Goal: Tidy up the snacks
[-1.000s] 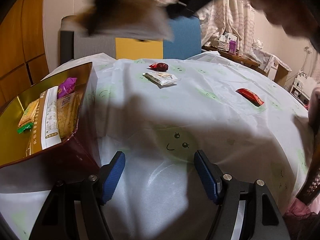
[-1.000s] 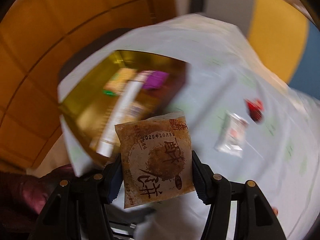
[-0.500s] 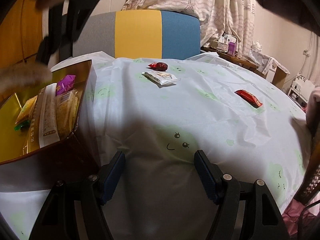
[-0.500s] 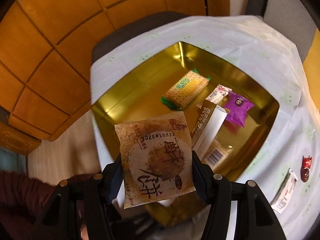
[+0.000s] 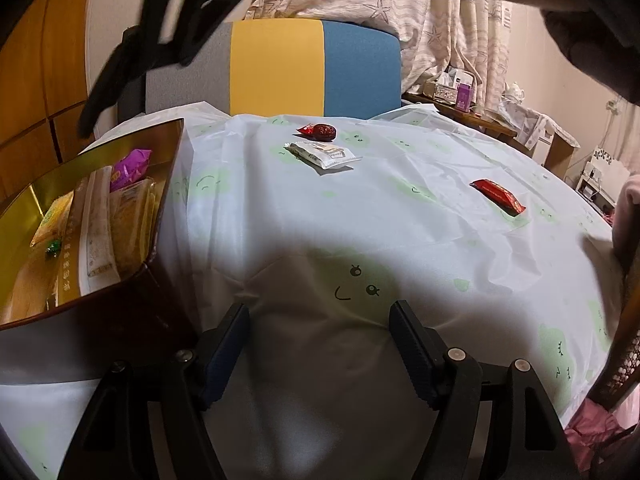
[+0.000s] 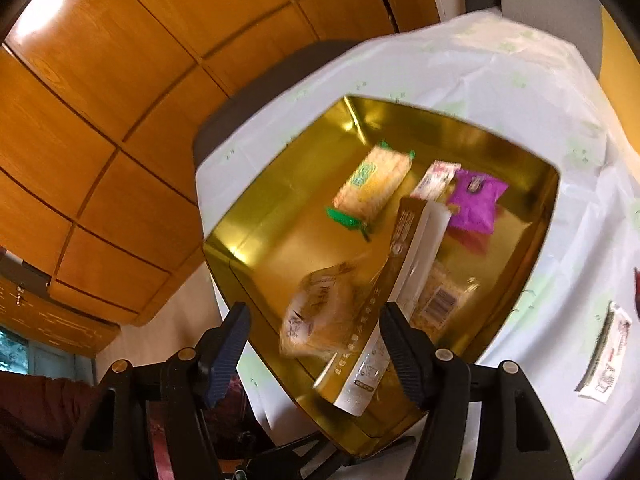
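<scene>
Now, left to right across the scene:

Tin: the gold tin (image 6: 532, 248) sat at the counter's (image 5: 360, 216) left edge, holding a cracker pack (image 6: 372, 184), a purple pouch (image 6: 476, 200) and a tall white-and-brown box (image 6: 404, 280).

Brown packet: the brown packet (image 6: 320, 316) showed blurred inside the tin, beside the box, clear of both pads.

Right gripper: the right gripper (image 6: 314, 344) hung above the tin's near corner, its jaws opening, nothing pinched between them.

Left gripper: the left gripper (image 5: 320, 350) hovered low over bare cloth, jaws spread wide and empty.

Loose snacks: a red-wrapped date (image 5: 318, 131) and a white packet (image 5: 324, 154) lay close together at the far side; a red bar (image 5: 498, 196) lay well apart to the right.

Risk, tin: the leaning box crowded the landing spot, so the packet could prop on it and leave less room for later snacks.

Risk, edge: the tin looked close to the counter's edge; a knock from the right jaws might shift it.

Risk, far pair: the date and white packet lay so near that one grab could drag both.
</scene>
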`<action>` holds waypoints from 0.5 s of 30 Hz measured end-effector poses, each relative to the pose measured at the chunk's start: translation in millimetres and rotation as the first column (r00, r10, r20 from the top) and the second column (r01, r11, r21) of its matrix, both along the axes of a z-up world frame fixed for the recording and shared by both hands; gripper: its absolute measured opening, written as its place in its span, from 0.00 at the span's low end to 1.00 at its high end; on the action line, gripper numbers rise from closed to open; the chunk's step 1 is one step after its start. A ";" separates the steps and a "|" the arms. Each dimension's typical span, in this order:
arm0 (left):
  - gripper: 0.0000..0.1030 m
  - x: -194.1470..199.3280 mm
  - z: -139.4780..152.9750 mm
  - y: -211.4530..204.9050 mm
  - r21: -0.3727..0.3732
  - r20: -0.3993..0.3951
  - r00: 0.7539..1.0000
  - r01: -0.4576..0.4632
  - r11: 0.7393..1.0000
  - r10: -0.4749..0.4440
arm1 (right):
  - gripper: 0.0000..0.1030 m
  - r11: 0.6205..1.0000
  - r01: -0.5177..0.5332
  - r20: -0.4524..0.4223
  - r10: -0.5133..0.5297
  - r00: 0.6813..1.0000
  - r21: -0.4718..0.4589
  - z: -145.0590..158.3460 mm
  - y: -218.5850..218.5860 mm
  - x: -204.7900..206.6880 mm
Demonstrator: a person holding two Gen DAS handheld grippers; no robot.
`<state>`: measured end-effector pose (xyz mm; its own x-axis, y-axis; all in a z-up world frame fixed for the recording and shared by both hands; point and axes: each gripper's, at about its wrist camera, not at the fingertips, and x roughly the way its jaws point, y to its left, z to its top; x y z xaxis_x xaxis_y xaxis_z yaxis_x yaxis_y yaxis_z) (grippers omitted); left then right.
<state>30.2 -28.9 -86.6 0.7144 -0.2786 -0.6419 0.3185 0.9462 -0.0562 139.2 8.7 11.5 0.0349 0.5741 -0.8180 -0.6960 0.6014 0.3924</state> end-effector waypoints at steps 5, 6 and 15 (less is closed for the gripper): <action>0.72 -0.1 0.0 0.0 0.003 0.001 1.000 -0.001 1.000 0.001 | 0.66 0.997 0.072 0.035 -0.071 0.997 -0.014 4.8 -28.0 -1.5; 0.72 0.0 -0.1 0.1 0.002 0.001 1.000 0.000 1.000 0.000 | 0.66 0.995 0.098 0.037 -0.097 0.995 -0.016 3.8 -39.4 -1.4; 0.72 0.6 -0.4 0.2 0.002 -0.001 1.000 -0.003 1.000 0.003 | 0.66 0.960 0.269 0.014 -0.268 0.963 -0.080 -18.5 -132.7 -7.1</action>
